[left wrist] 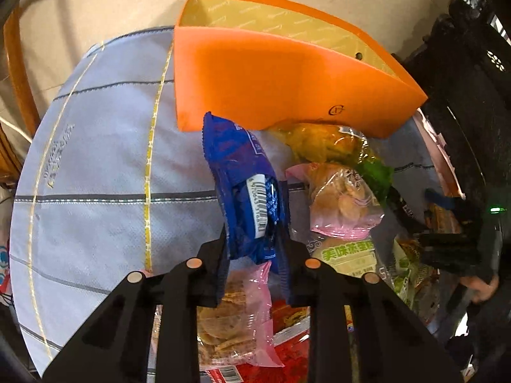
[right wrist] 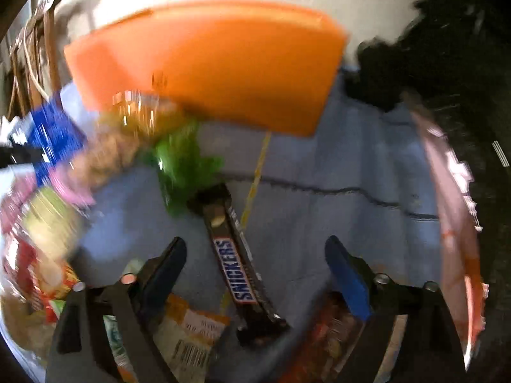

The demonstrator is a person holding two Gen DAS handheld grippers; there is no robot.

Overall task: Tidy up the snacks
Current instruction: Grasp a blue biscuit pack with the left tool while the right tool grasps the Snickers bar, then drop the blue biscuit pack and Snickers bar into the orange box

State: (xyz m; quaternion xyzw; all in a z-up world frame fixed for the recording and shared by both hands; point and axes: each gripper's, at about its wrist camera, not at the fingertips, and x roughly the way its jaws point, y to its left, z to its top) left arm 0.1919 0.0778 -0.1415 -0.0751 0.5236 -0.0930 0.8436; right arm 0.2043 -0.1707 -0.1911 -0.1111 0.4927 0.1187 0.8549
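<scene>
One blue snack packet [left wrist: 246,188] is clenched between the fingers of the left gripper [left wrist: 255,249], pinched at its lower crimped end and standing up toward twelve o'clock, clear of the pile. Judged light, soft and crinkly, with a slick film; contents likely brittle, so a grip on the sealed end or flat across the middle suits it better than a hard squeeze.

At two o'clock of it sits the open orange box [left wrist: 287,83], the probable destination. Pink-wrapped biscuits [left wrist: 345,204] and further packets lie at three to six o'clock on the blue-grey cloth [left wrist: 95,166].

Right gripper [right wrist: 255,252] stands released, jaws wide apart either side of a Snickers bar [right wrist: 238,271] lying on the cloth; neither pad touches it. Bar judged firm and slippery; take it across its width.
</scene>
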